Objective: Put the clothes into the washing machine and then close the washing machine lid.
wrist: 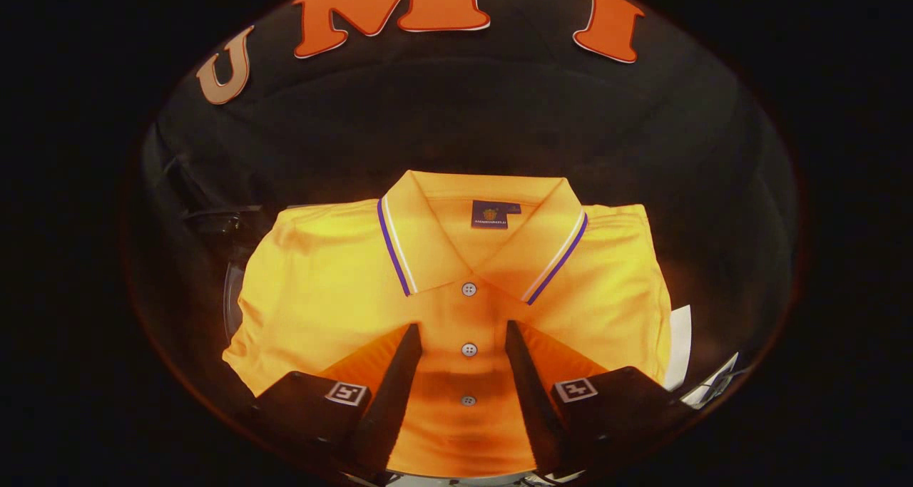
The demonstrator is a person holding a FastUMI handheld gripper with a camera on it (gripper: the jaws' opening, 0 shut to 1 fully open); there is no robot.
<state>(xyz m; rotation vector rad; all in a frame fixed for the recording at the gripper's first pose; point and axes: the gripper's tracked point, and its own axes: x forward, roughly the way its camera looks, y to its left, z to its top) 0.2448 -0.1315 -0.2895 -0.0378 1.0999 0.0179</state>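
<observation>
While gripper (462,337) gapes over polo shirt (456,287), shirt hem hidden

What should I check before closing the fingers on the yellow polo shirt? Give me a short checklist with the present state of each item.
1. Gripper open: ok, the two fingers stand apart with a clear gap.
2. Shirt between the fingers: ok, the button placket of the yellow polo shirt lies in the gap; the middle button sits between the tips.
3. Fingers touching fabric: cannot tell, they hang over the shirt but their height above it is unclear.
4. Shirt folded and flat: ok, the collar is neat and the front smooth.
5. Loose items beside the shirt: not ok, white paper shows at its edge.
6. Washing machine open and reachable: cannot tell.
</observation>
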